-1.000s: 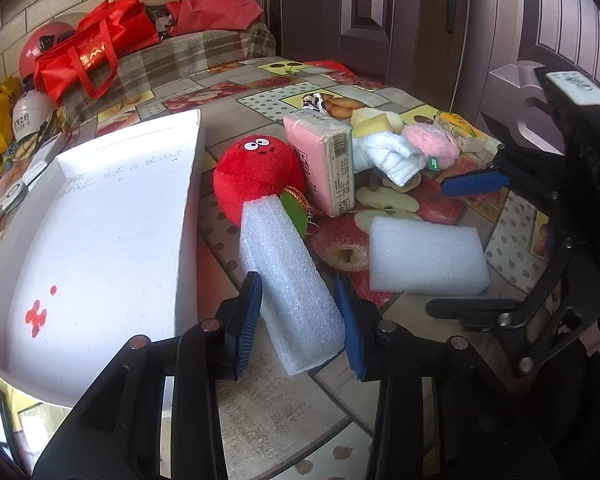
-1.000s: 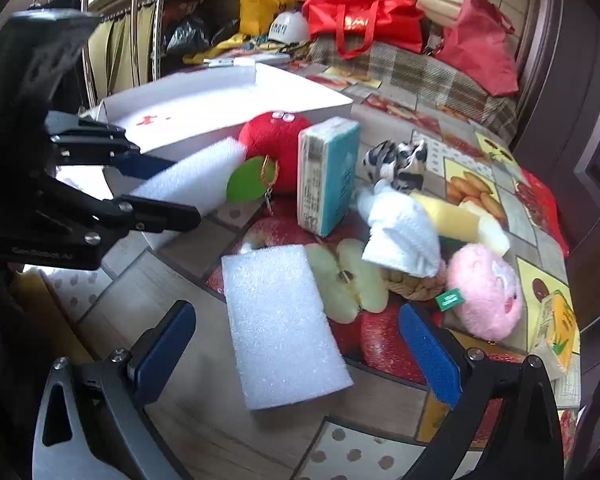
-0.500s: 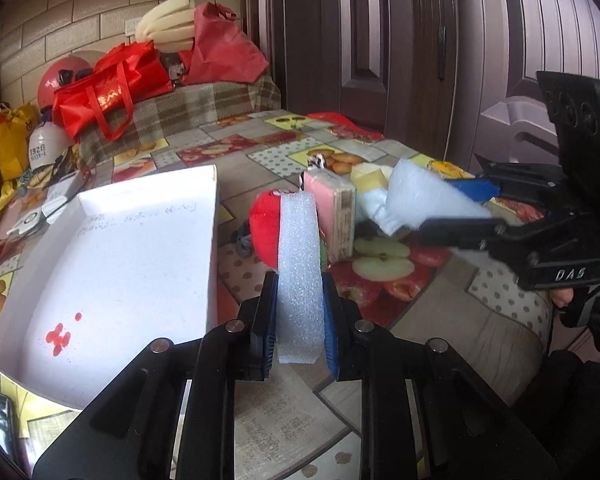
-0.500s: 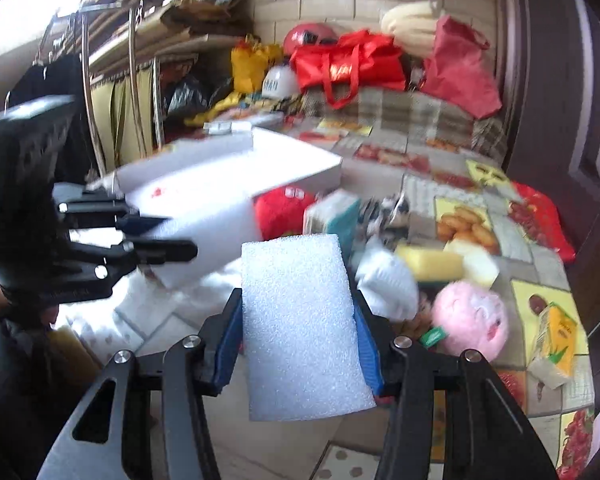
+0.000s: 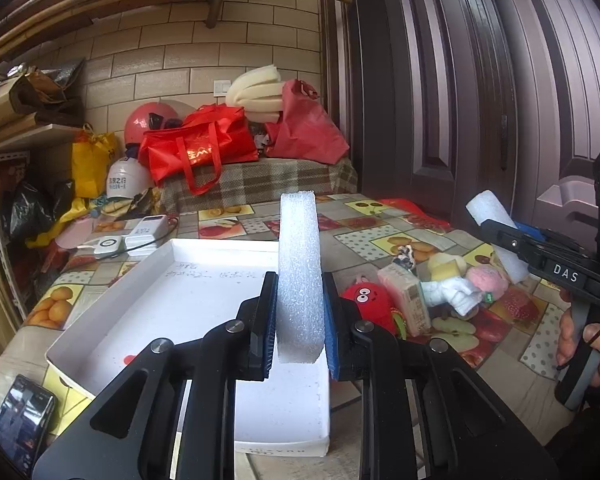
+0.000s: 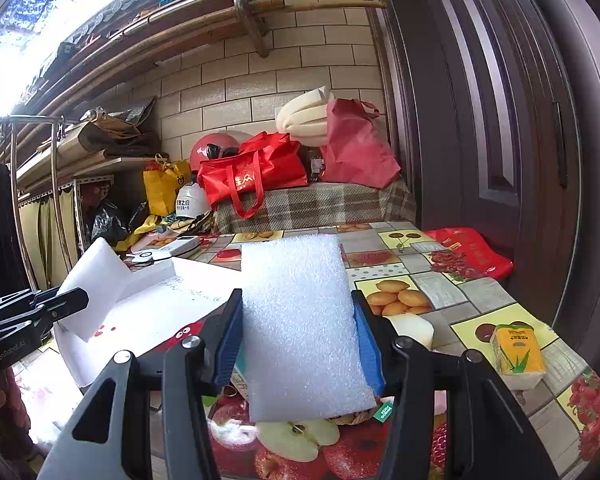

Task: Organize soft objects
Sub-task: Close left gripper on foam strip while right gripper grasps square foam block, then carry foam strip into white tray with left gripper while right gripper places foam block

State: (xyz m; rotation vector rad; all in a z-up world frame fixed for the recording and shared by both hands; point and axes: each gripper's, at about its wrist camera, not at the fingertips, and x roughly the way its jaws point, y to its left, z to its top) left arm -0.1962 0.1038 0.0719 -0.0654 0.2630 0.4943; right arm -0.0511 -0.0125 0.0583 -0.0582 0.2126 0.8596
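We count two white foam blocks: our left tool (image 5: 300,316) clamps the narrow foam block (image 5: 299,276), our right tool (image 6: 298,344) clamps the wide foam block (image 6: 300,320); one white tray (image 5: 204,292) sits at nine o'clock.

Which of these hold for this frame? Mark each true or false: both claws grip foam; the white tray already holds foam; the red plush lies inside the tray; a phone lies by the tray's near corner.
1. Both claws grip foam. True: left claw pinches a narrow foam strip; right claw clamps a wide foam block.
2. The white tray already holds foam. False: no foam lies in it.
3. The red plush lies inside the tray. False: it sits on the tablecloth beside it.
4. A phone lies by the tray's near corner. True.
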